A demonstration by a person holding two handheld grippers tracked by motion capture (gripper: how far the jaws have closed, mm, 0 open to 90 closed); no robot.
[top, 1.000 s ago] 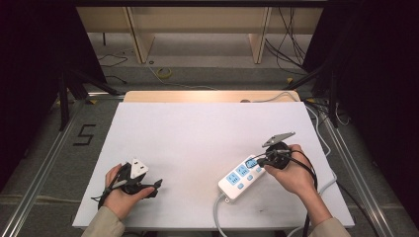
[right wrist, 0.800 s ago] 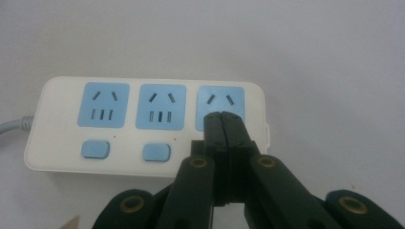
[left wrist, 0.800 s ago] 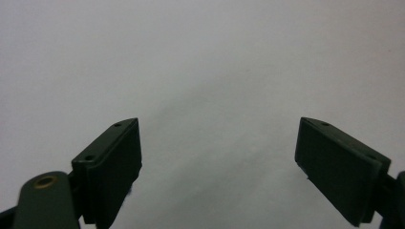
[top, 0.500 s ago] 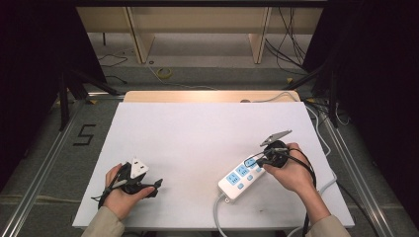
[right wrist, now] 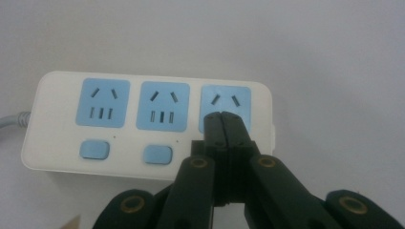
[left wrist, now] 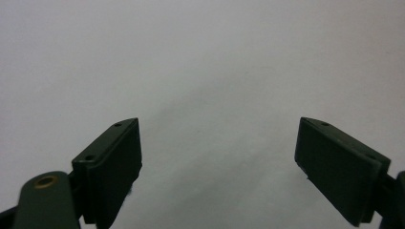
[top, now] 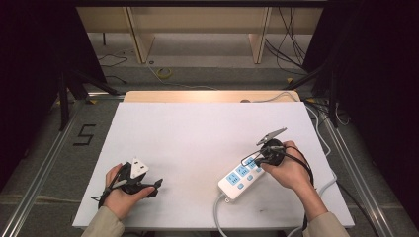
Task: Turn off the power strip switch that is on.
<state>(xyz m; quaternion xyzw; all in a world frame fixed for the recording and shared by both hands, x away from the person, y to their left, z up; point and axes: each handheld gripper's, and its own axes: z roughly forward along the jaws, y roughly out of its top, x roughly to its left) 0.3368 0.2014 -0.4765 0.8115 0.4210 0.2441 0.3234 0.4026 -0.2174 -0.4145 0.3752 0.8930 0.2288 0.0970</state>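
A white power strip (top: 240, 177) lies near the front right of a white table (top: 197, 133), under a person's right gripper (right wrist: 223, 119).

The strip has three pale-blue socket panels in a row, two blue buttons visible below them, and a grey cord (right wrist: 12, 119) at one end. The right gripper's jaws are pressed together, tips over the third socket; whether they touch it cannot be told. The left gripper (left wrist: 219, 157), at the front left, holds its jaws wide apart over bare table.
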